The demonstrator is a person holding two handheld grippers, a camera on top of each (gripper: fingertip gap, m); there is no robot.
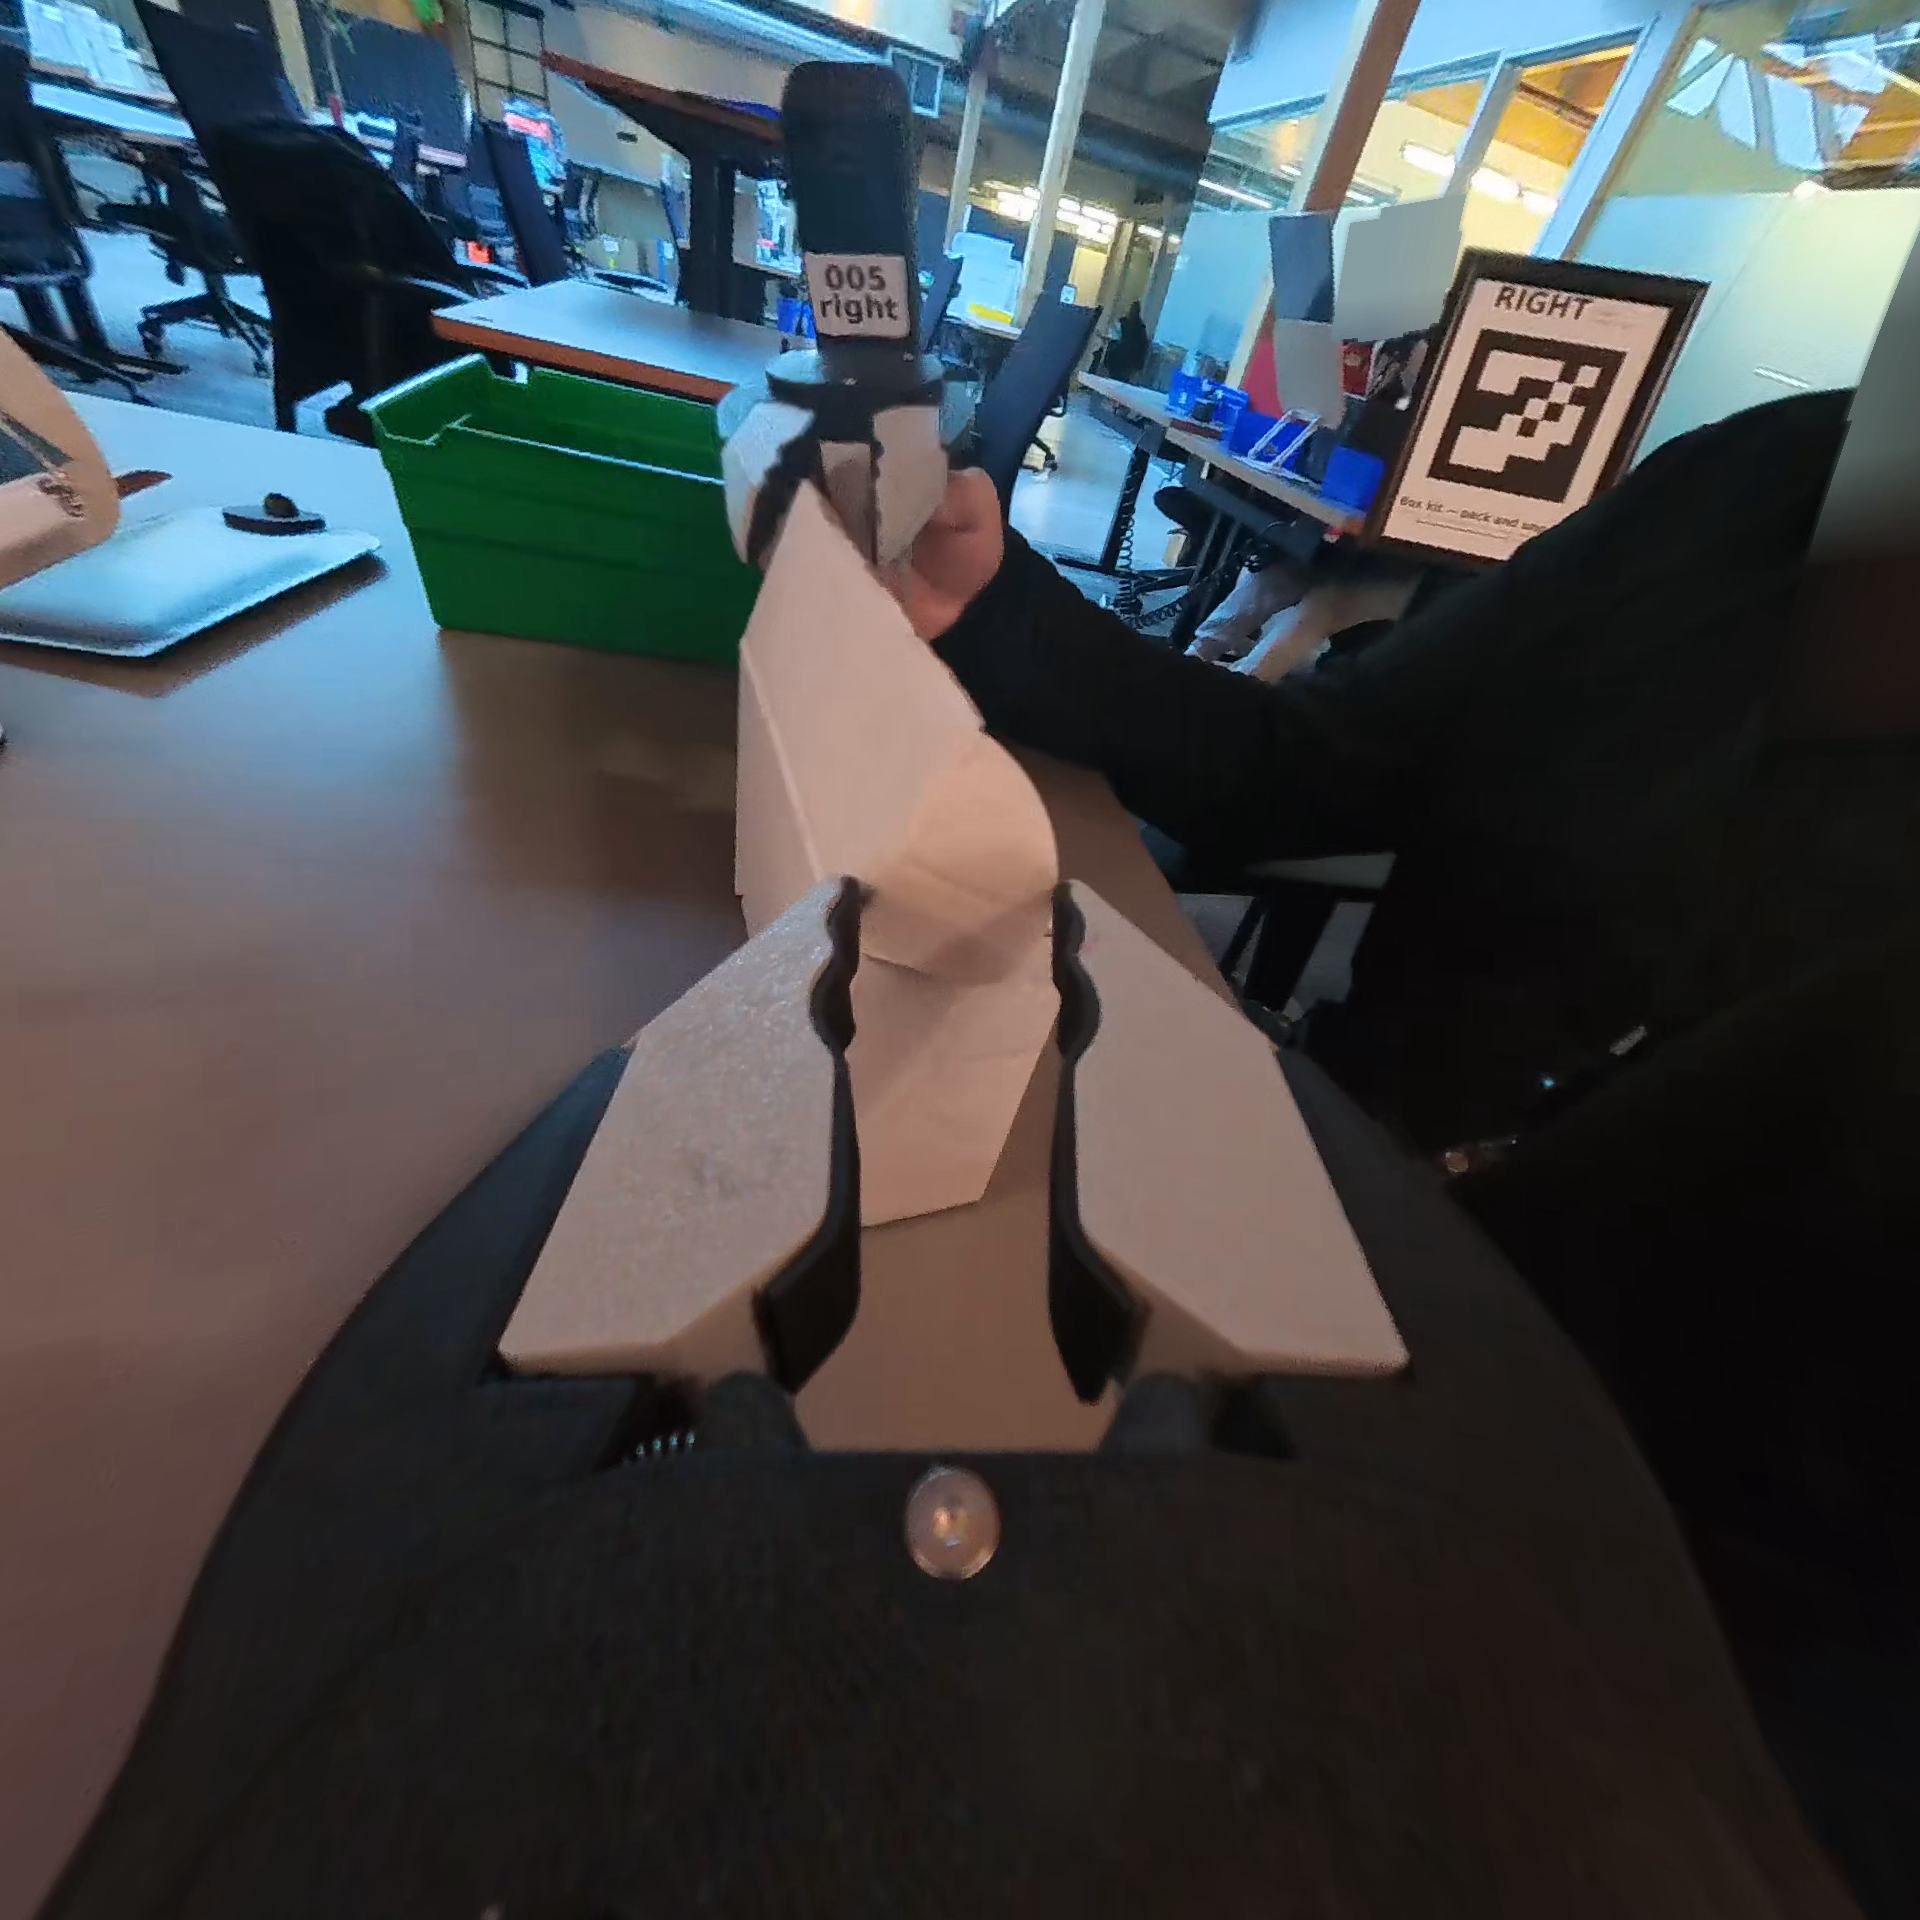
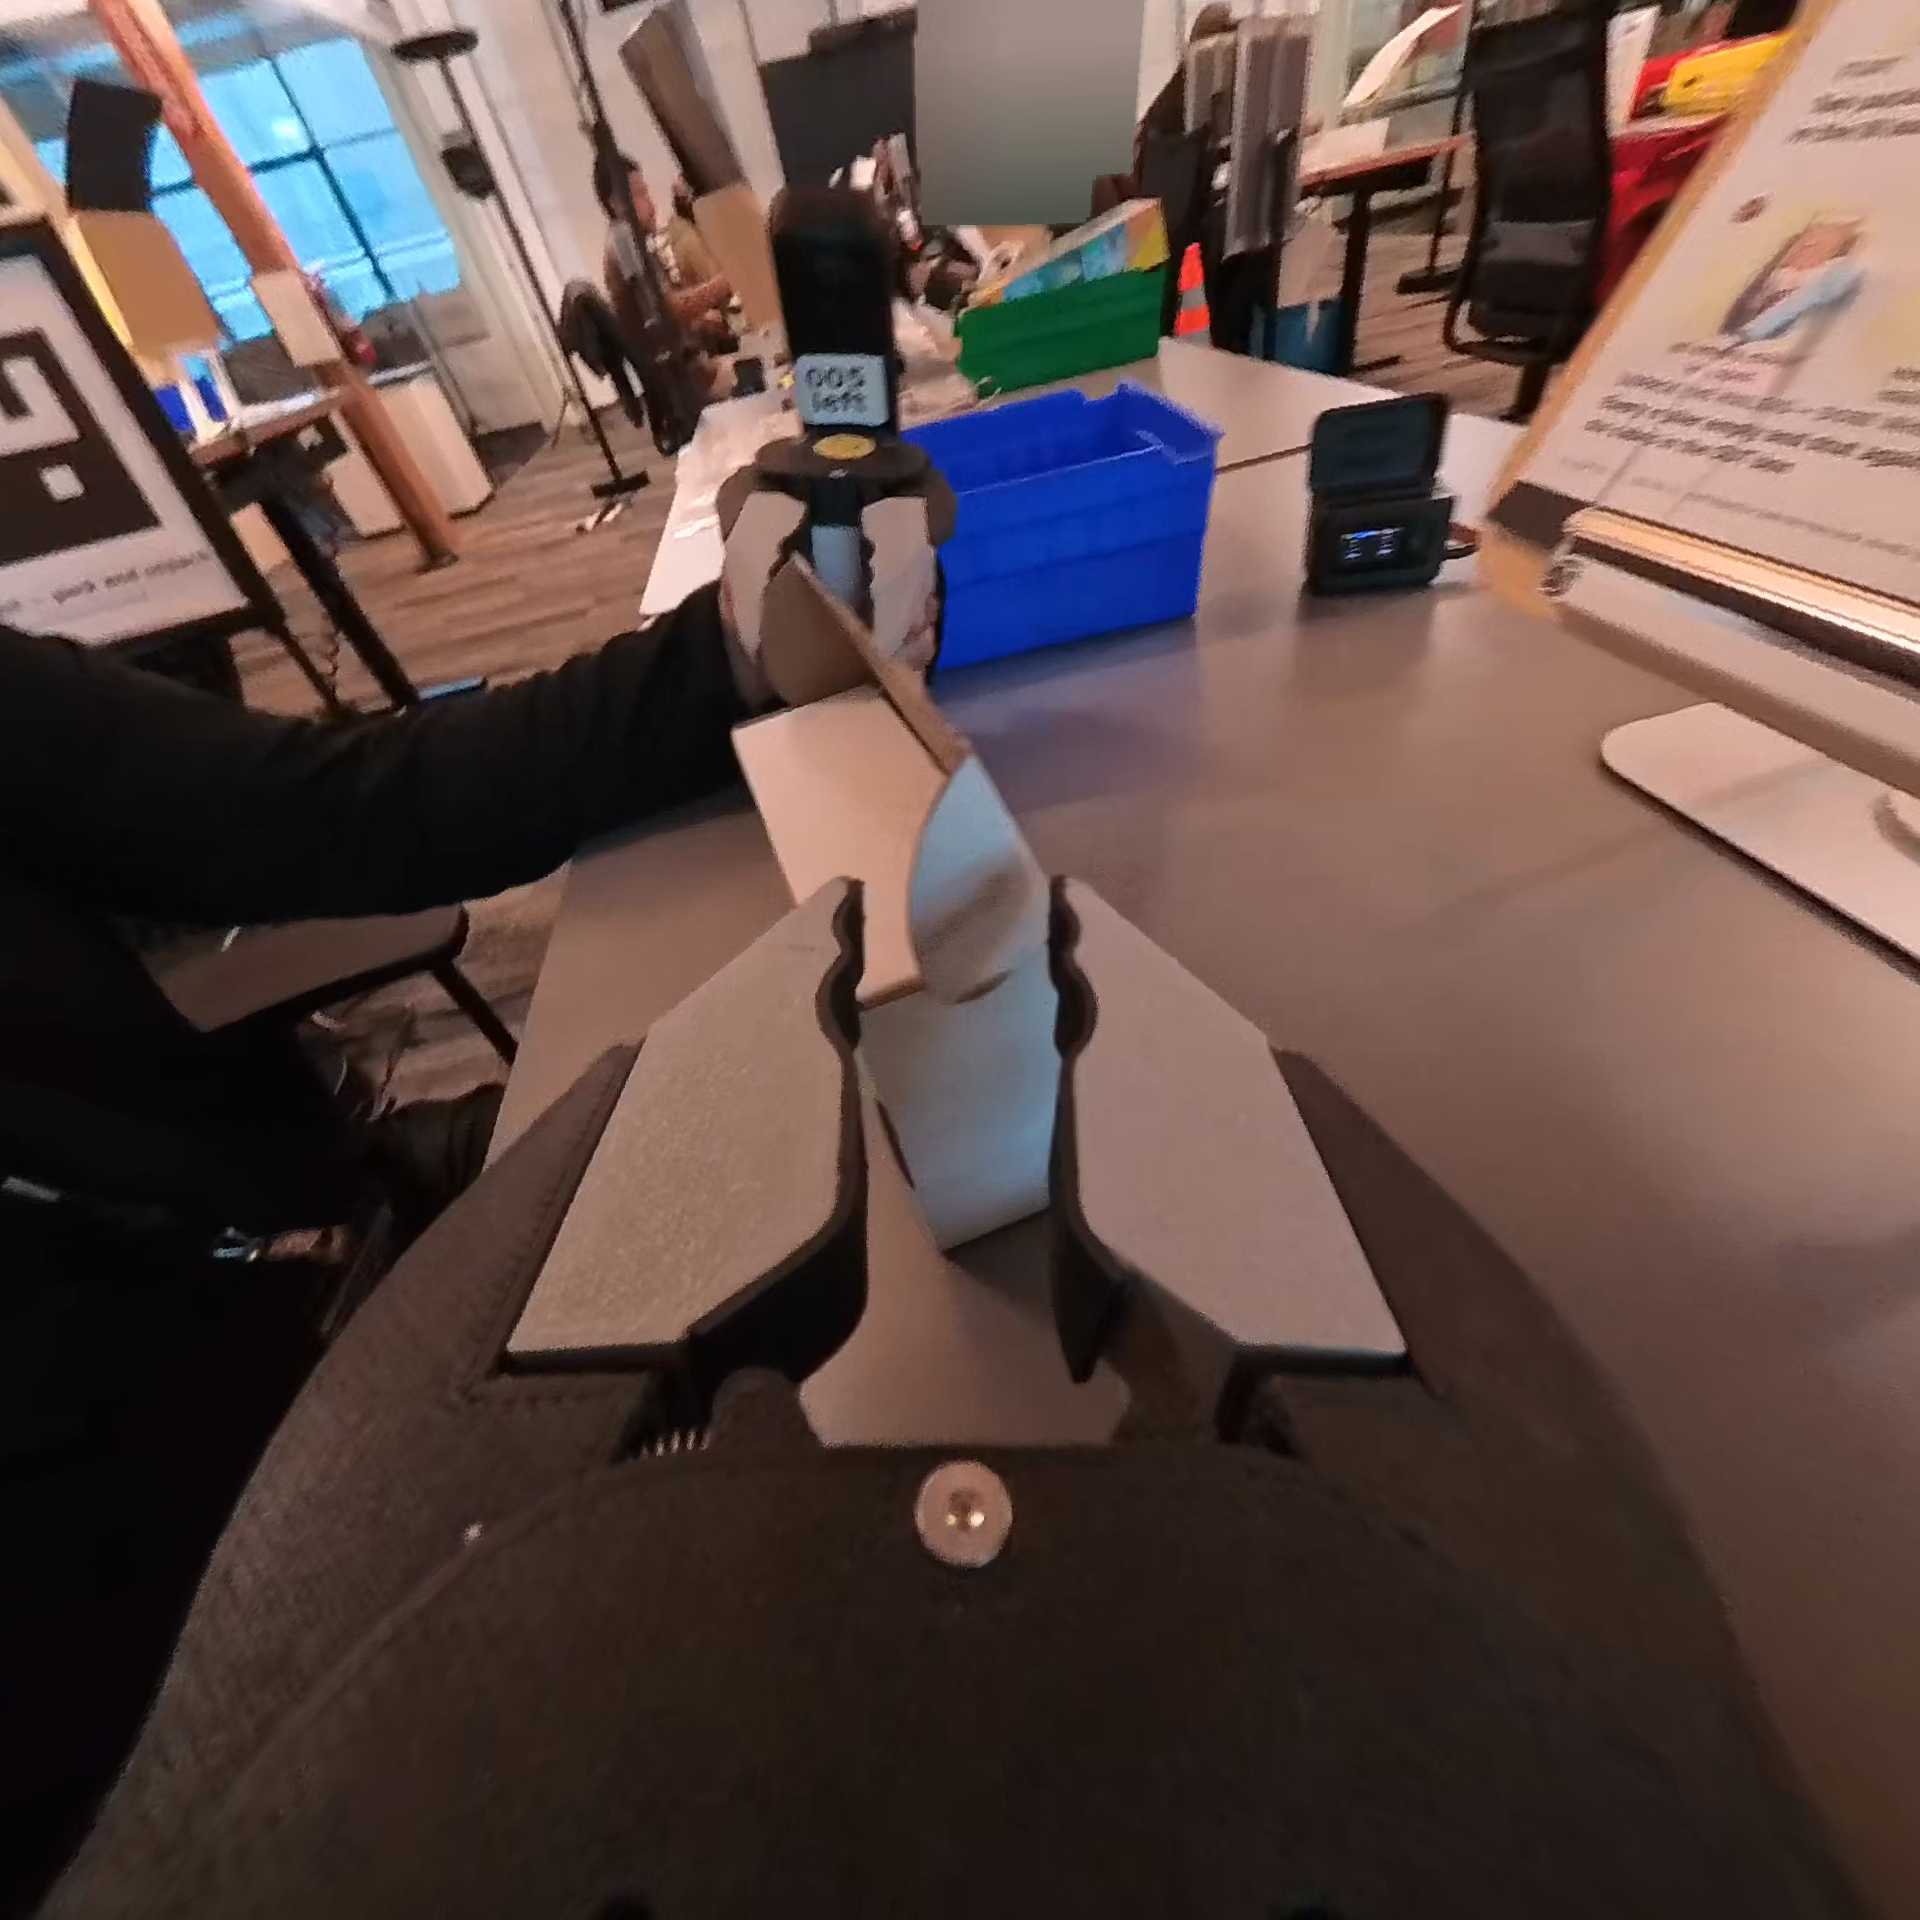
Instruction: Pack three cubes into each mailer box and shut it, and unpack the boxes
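A white mailer box (image 1: 831, 748) lies on the brown table (image 1: 364, 935) between my two grippers, its lid lifted and seen edge-on. My left gripper (image 1: 956, 904) is open, with a curved white lid flap (image 1: 966, 862) between its fingers. My right gripper (image 2: 956, 904) is also open, around the flap (image 2: 966, 894) at the other end of the box (image 2: 831, 831). Each gripper shows far off in the other's view, straddling the raised lid edge: the right gripper (image 1: 831, 488) and the left gripper (image 2: 831, 582). No cubes show.
A green bin (image 1: 561, 520) stands behind the box in the left wrist view, a blue bin (image 2: 1070, 530) in the right wrist view. A black device (image 2: 1377, 499), a monitor base (image 2: 1766, 790) and a silver pad (image 1: 177, 592) sit on the table. The person's sleeve (image 1: 1247, 727) reaches in. Left tips to right tips: about 15 cm. From either gripper's tips it is about 35 cm to the monitor base (image 2: 1766, 790).
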